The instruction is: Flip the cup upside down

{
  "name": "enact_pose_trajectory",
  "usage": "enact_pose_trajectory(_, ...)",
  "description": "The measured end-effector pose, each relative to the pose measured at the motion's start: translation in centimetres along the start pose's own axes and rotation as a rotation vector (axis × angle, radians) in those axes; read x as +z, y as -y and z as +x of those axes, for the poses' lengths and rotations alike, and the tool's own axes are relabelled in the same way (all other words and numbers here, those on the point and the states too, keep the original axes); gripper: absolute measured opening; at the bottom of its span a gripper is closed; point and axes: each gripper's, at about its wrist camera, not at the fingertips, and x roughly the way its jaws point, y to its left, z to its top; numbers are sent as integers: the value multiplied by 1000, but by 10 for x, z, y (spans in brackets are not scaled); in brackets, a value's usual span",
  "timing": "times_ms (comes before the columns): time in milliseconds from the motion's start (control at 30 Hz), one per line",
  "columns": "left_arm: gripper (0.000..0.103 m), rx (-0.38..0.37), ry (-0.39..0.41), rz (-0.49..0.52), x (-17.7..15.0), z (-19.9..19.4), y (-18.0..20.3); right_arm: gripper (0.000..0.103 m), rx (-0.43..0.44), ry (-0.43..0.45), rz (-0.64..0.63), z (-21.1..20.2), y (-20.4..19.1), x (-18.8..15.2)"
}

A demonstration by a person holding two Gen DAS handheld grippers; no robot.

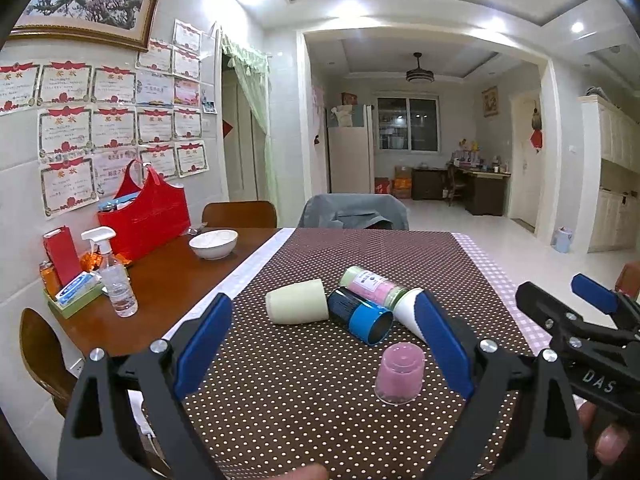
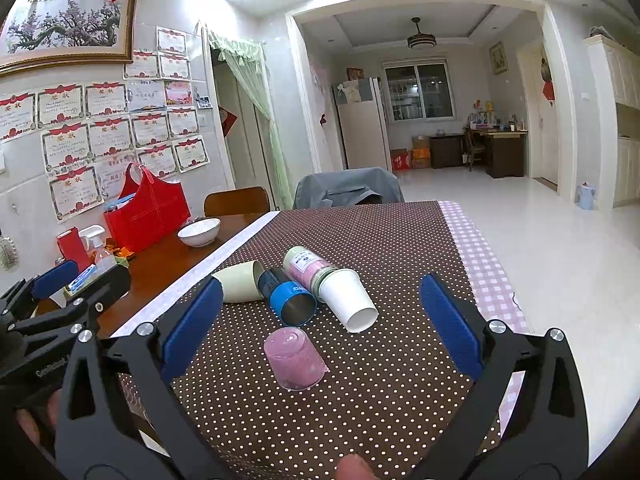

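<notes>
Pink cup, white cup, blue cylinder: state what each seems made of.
Pink cup: translucent plastic, probably; the dotted cloth shows faintly through its rim. It stands mouth down.
White cup: likely paper or thin matte plastic; dull, opaque wall, no gloss. It lies on its side.
Blue cylinder: seemingly metal inside, with a grey reflective interior; glossy blue printed wrap outside.

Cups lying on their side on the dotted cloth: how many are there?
3: the cream cup at the left, the blue cup in the middle, the white paper cup at the right. The pink cup stands upside down.
</notes>
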Motion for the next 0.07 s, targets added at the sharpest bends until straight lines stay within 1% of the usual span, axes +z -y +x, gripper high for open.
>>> enact_pose_trajectory(67, 91, 2, -3, -2, 0, 1, 0, 97, -2, -1, 0, 0, 0, 1)
